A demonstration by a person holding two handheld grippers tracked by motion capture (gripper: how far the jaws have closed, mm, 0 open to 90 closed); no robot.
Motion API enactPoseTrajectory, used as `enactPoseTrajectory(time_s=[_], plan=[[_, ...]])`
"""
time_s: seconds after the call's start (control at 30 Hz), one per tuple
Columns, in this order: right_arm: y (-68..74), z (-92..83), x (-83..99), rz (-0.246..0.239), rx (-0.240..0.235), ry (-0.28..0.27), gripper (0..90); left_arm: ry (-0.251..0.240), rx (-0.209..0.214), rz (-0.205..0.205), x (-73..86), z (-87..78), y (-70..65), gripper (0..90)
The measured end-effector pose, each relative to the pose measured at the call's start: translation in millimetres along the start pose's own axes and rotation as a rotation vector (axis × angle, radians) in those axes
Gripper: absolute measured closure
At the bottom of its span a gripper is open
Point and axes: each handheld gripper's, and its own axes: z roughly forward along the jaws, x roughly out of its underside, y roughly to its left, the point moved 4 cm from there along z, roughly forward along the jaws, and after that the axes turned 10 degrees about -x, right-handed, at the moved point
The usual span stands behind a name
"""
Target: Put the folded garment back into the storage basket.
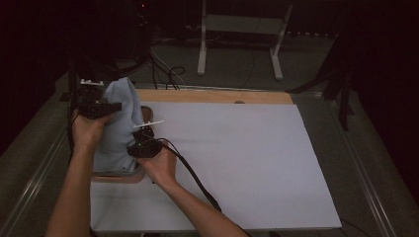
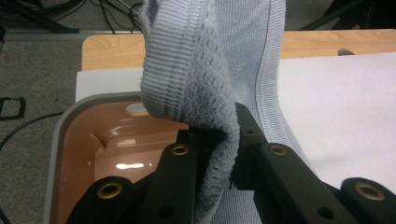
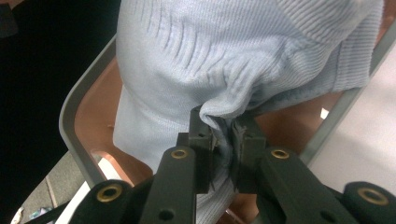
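A light blue knitted garment (image 1: 118, 123) hangs over a salmon-coloured tub with a grey rim (image 1: 118, 174) at the table's left side. My left gripper (image 1: 94, 106) is shut on the garment's ribbed hem, held up above the tub. In the left gripper view the ribbed hem (image 2: 187, 79) folds down between the left gripper's (image 2: 219, 154) black jaws, with the tub (image 2: 102, 149) below. My right gripper (image 1: 143, 140) is shut on a fold of the knit lower down. The right gripper view shows that gripper (image 3: 224, 140) pinching the garment (image 3: 224, 60) above the tub's rim (image 3: 79, 116).
A white sheet (image 1: 237, 163) covers most of the table, with a wooden edge (image 1: 212, 96) at the back. The right gripper's black cable (image 1: 197, 182) trails across the sheet. A white metal stand (image 1: 242, 39) and loose cables (image 1: 165, 71) lie on the floor beyond.
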Motion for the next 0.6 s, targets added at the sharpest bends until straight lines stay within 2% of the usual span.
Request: enactPoseTrajectory(time_s=[0.2, 0.6], plan=[[0.6, 3.1, 2.0, -0.004, 0.003, 0.012, 80.9, 0.013, -0.009, -0.008, 3.8, 2.7, 4.2, 82.2], [2.8, 5.6, 4.1, -0.022, 0.020, 0.027, 80.7, 0.030, -0.017, -0.010, 6.2, 8.8, 4.1, 82.1]])
